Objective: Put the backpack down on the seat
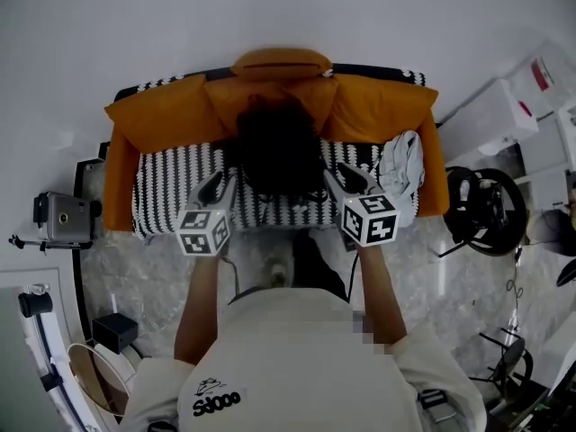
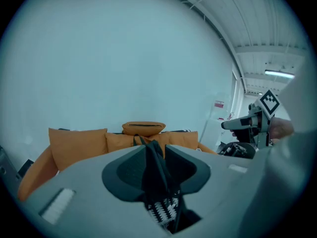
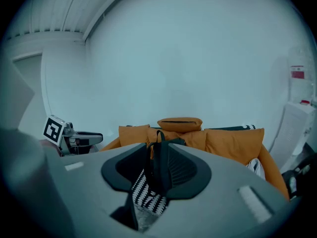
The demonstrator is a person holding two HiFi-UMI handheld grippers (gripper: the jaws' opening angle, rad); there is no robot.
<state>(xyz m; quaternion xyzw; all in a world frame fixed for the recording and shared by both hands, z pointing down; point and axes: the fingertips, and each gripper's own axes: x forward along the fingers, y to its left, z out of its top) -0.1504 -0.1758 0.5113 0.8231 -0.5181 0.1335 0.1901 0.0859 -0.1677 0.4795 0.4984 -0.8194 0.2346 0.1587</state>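
The person stands in front of an orange fabric sofa and holds both tools out toward it. The black soft backpack is in the middle of the sofa, between the two tools and a little farther than them. From above it covers part of the black-and-white zigzag seat cover and the lower edge of the orange back cushions; whether its bottom rests on the seat or hangs over it I cannot tell. The left gripper is just beside the left side of the backpack, and its jaws are pressed together on a dark shoulder strap that runs up between the pads. The right gripper is just beside the right side, and its jaws also pinch a dark strap, with a thin carry loop standing above it. Both tools point forward and somewhat downward, each with its marker cube near the person's hand. A small oval orange pillow lies on top of the sofa back, in the far middle. A crumpled white-grey cloth lies on the right end of the seat, apart from the backpack. On the marble-pattern floor a grey camera on a stand is at the left, and a black wheel-shaped device is at the right
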